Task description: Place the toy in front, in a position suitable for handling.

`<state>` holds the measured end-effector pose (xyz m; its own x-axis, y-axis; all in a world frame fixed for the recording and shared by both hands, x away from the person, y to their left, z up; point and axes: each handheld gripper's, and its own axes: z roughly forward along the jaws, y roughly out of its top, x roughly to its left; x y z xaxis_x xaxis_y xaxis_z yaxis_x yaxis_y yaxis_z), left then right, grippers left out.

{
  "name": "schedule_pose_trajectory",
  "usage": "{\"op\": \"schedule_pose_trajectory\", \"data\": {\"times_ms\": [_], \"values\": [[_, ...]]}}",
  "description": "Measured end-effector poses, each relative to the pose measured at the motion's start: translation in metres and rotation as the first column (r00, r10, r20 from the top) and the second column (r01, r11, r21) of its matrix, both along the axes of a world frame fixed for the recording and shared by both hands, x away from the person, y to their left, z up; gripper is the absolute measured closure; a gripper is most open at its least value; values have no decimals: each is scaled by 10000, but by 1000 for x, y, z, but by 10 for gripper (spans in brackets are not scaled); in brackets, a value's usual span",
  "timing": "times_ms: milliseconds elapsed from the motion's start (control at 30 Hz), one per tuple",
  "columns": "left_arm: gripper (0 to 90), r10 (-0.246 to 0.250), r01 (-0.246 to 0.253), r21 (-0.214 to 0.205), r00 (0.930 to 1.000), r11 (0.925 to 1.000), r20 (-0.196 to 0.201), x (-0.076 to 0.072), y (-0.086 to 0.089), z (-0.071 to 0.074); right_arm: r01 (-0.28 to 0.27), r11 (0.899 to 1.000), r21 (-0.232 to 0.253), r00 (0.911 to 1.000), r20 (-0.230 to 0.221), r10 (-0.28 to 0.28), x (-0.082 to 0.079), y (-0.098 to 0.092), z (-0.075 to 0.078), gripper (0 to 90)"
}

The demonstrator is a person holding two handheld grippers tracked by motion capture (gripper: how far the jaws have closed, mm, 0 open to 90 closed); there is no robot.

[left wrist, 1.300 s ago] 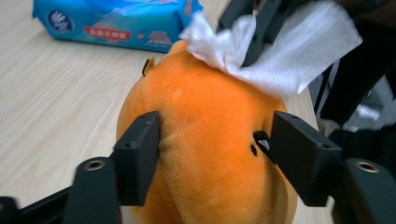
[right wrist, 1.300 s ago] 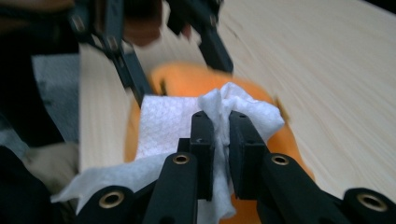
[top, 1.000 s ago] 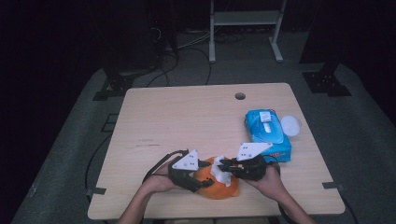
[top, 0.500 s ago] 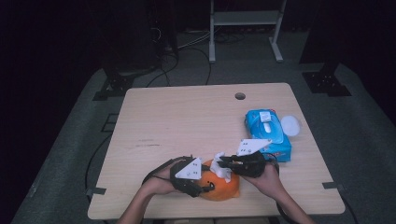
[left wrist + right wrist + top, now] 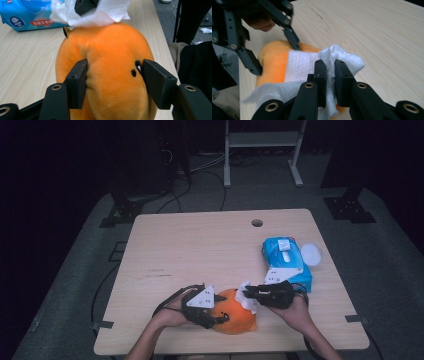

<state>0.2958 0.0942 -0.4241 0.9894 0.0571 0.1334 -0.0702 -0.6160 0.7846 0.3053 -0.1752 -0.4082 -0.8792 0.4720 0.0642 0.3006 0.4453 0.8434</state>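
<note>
Near the front edge of a pale wooden worktop (image 5: 200, 245), an orange plush toy (image 5: 232, 317) lies between a person's two hands. Seen from above, the left tool (image 5: 216, 319) comes in from the left, and in its own view its two black jaws press into the toy's soft sides, denting the fabric, so the toy is clamped between them. The right tool (image 5: 250, 293) reaches in from the right; its jaws are closed almost together on a bunched white tissue (image 5: 332, 65), which rests on the top of the toy. Part of the tissue drapes flat over the orange fabric, and part hangs loose below the jaws. Further back on the right side of the worktop lies a blue pack of wipes (image 5: 286, 262), with a small white lid (image 5: 311, 254) just beside it. Both are apart from the toy.
</note>
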Motion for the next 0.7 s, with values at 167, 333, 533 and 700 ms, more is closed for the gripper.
{"op": "schedule_pose_trajectory", "data": {"times_ms": [167, 333, 533, 700], "values": [[395, 130, -130, 1, 9998, 9999, -140, 3, 4, -1, -207, 9997, -158, 9998, 63, 208, 3, 7, -1, 803], [395, 281, -284, -127, 9993, 9995, -235, 6, 5, -2, 158, 9994, -318, 9998, -141, -163, 9, -8, -8, 803], [397, 957, -979, -304, 9931, 9947, -679, 15, 14, -6, 385, 9984, -423, 9993, -14, -386, 6, -13, -8, 803], [392, 1531, -1615, -604, 9802, 9850, -1253, 26, 24, -12, -300, 9989, -351, 9995, -23, 300, -1, -5, -9, 802]]}}
